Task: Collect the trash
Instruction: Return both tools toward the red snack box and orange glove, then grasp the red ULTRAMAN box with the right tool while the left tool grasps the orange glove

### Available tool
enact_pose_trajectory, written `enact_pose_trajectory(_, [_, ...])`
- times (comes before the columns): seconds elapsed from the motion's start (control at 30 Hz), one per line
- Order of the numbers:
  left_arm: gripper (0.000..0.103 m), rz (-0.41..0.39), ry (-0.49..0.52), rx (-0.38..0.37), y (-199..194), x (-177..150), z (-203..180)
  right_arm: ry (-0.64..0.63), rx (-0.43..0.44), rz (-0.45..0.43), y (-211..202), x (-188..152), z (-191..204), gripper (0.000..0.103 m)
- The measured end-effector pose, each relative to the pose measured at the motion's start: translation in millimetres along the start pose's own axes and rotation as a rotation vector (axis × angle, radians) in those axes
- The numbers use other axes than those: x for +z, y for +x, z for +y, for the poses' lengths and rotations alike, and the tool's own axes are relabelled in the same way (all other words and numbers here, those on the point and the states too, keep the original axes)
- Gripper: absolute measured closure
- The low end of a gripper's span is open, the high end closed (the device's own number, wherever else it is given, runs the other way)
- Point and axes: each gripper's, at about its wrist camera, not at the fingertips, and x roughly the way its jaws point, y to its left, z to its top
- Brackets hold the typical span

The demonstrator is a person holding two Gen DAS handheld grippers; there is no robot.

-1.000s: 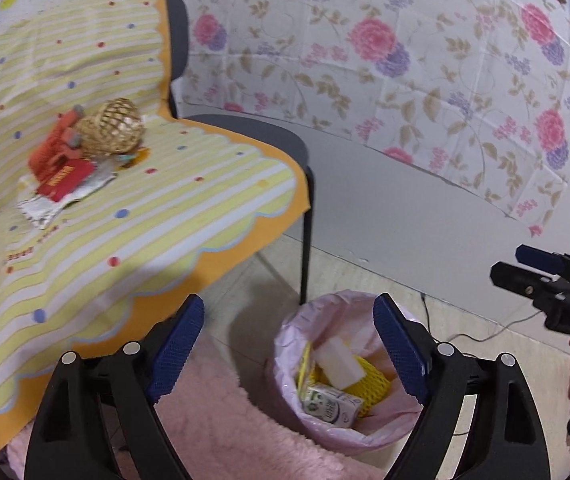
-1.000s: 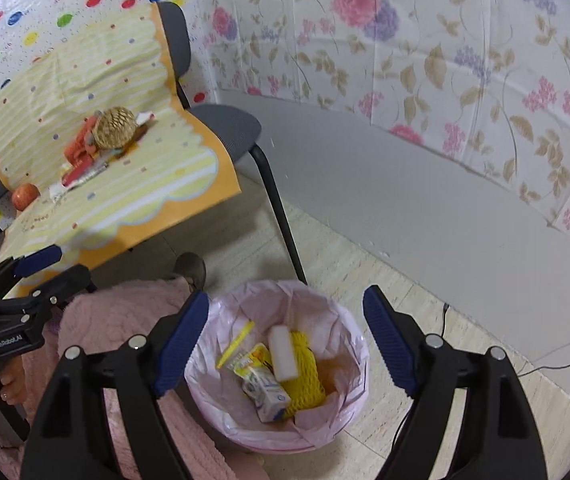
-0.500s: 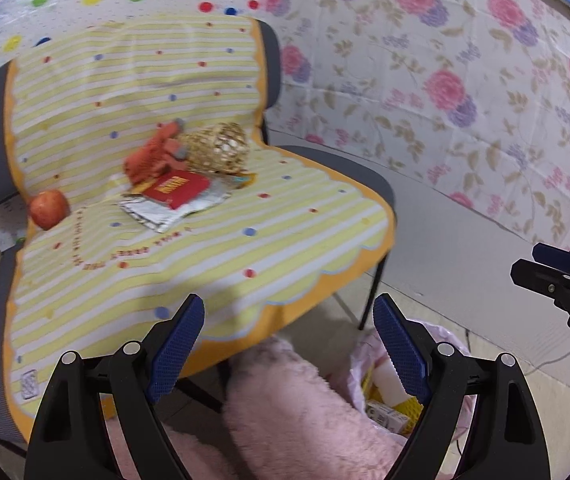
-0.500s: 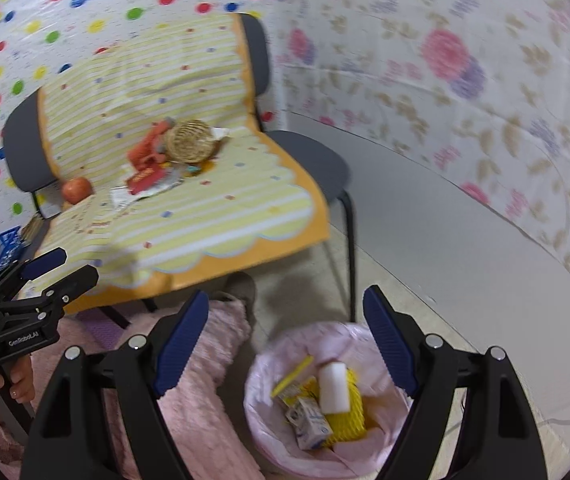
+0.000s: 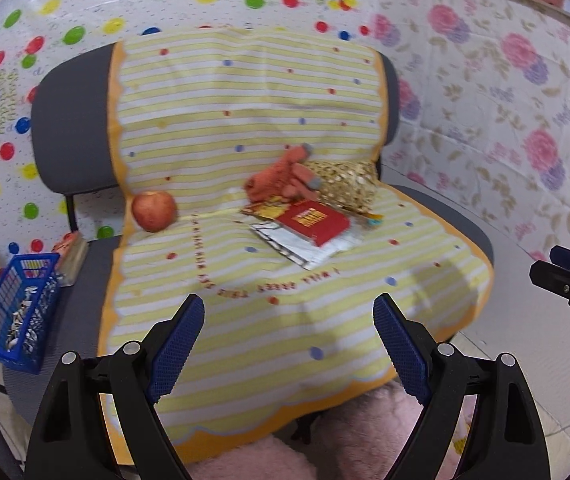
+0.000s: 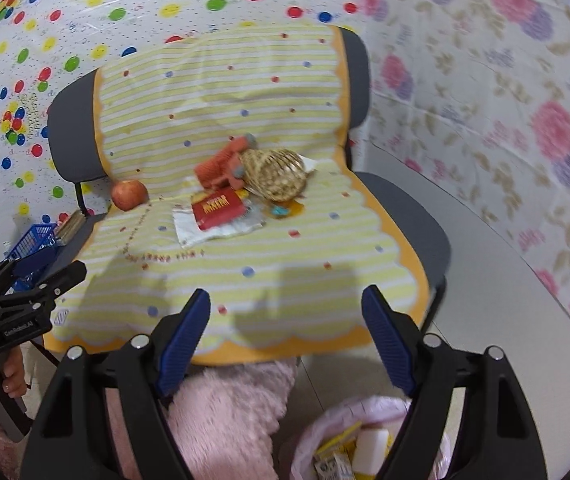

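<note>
On the yellow striped cloth over the chairs lie a red packet on a silver wrapper, an orange soft thing, a woven straw ball and an apple. My left gripper is open and empty, hanging short of the seat's front. My right gripper is also open; its jaws are closing with nothing between them. It faces the same red packet, straw ball and apple. The pink-lined bin with trash sits below it.
A blue basket stands on the chair left of the cloth. A pink fluffy rug lies under the seat's front. Each gripper shows in the other's view: the right gripper at the right edge, the left gripper at the left edge. Patterned sheets cover the walls.
Both views have swung up and left from the bin to the seat. The bin has left the left wrist view and dropped to the right wrist view's bottom edge.
</note>
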Motion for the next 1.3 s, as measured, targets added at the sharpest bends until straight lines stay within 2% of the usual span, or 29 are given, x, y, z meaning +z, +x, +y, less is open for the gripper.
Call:
enact_pose_trajectory(0.17, [0.017, 0.001, -0.033, 0.055, 12, 15, 24, -0.039, 0.032, -0.001, 25, 22, 12, 0.039])
enact_pose_trajectory(0.23, [0.017, 0.003, -0.042, 0.076, 20, 21, 32, -0.050, 0.043, 0.003, 37, 30, 15, 0.046])
enact_pose_trajectory(0.33, [0.017, 0.010, -0.045, 0.107, 35, 28, 41, -0.056, 0.066, 0.014, 59, 41, 18, 0.049])
enact_pose_trajectory(0.53, [0.017, 0.040, -0.059, 0.129, 65, 38, 56, -0.078, 0.112, 0.038, 97, 55, 28, 0.049])
enact_pose_trajectory(0.97, [0.017, 0.081, -0.075, 0.174, 120, 55, 84, -0.095, 0.201, 0.139, 213, 87, 56, 0.048])
enact_pose_trajectory(1.03, [0.017, 0.086, -0.081, 0.170, 127, 56, 87, -0.102, 0.221, 0.161, 229, 90, 59, 0.036])
enact_pose_trajectory(1.3, [0.017, 0.119, -0.093, 0.167, 143, 53, 96, -0.104, 0.227, 0.257, 295, 99, 72, 0.032])
